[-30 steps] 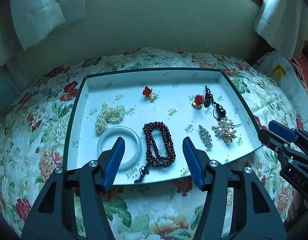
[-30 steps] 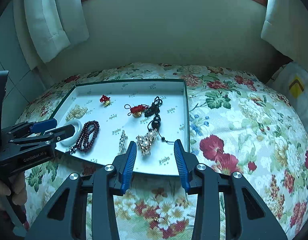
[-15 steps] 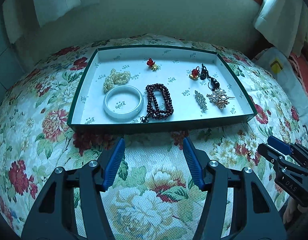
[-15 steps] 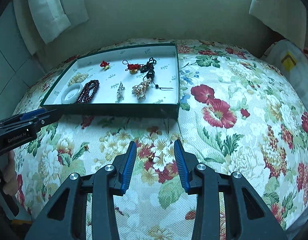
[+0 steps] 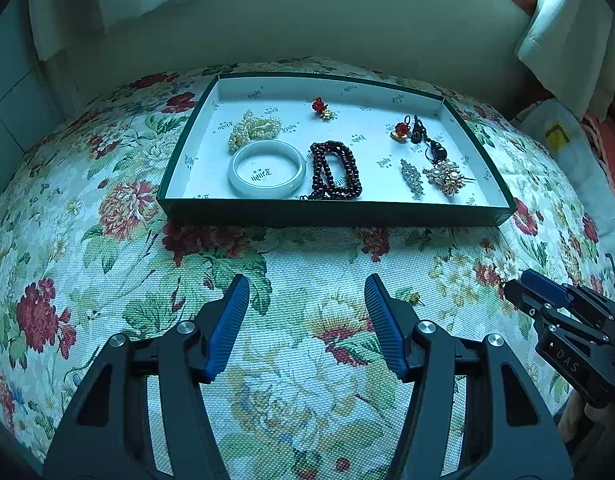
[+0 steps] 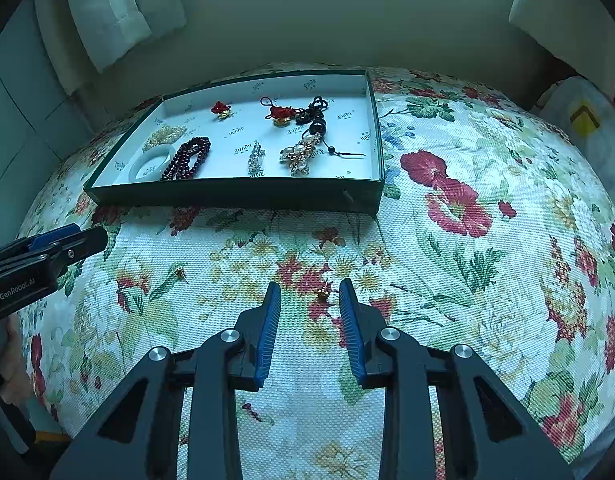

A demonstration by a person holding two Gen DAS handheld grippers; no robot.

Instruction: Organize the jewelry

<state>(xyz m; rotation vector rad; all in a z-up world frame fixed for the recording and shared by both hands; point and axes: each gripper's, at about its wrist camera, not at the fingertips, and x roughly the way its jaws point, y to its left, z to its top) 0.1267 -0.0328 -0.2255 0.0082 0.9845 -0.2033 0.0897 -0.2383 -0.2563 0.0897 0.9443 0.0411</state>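
Observation:
A green tray with a white lining holds a white bangle, pearls, dark red beads, charms and a brooch. On the floral cloth near me lie two small gold studs. One stud sits between the tips of my right gripper, whose jaws are closing but do not touch it. The other stud lies just right of my left gripper, which stands open over bare cloth with nothing between its fingers. Each gripper also shows at the edge of the other's view.
The floral cloth covers a rounded tabletop that falls away at the sides. A wall and white curtains stand behind the tray. A pale bag with a yellow mark lies at the far right. A hand holds the left gripper.
Both grippers have drawn back from over the tray to the near part of the cloth. The right jaws have narrowed around the small gold stud.

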